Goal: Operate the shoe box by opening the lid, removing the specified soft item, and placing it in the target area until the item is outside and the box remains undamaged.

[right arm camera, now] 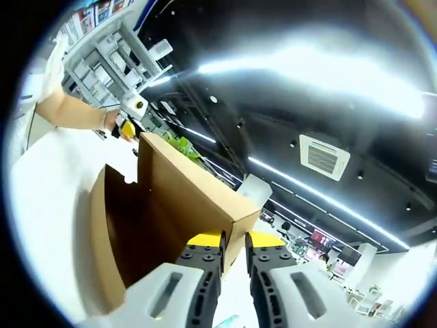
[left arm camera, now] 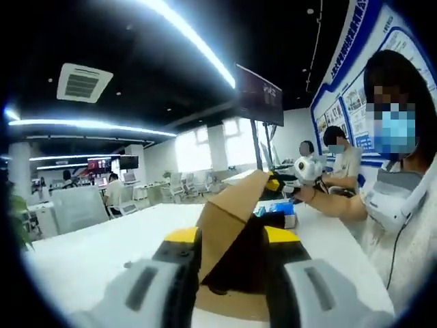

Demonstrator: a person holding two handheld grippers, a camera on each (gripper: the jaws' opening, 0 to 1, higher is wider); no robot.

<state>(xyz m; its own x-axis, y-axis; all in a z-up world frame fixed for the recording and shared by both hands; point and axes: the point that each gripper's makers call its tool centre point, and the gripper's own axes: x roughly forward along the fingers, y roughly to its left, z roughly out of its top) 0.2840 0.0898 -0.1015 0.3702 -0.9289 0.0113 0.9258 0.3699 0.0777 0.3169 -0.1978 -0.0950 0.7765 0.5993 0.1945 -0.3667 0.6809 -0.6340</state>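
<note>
The brown cardboard shoe box [left arm camera: 229, 212] stands right at my left gripper [left arm camera: 232, 236]. One flap rises at a slant between the yellow-tipped jaws, with the dark inside beside it. The jaws stand well apart; the left one touches the flap. In the right gripper view the shoe box [right arm camera: 177, 198] lies open toward me, its hollow dark. No soft item shows inside. My right gripper [right arm camera: 235, 240] has its jaws close together on the box's near wall edge.
The box rests on a long white table [left arm camera: 102, 246]. A person [left arm camera: 396, 191] at the far side holds a white and yellow gripper [left arm camera: 304, 171], also seen as the other gripper [right arm camera: 131, 109]. A blue and white object [left arm camera: 280, 213] lies behind the box.
</note>
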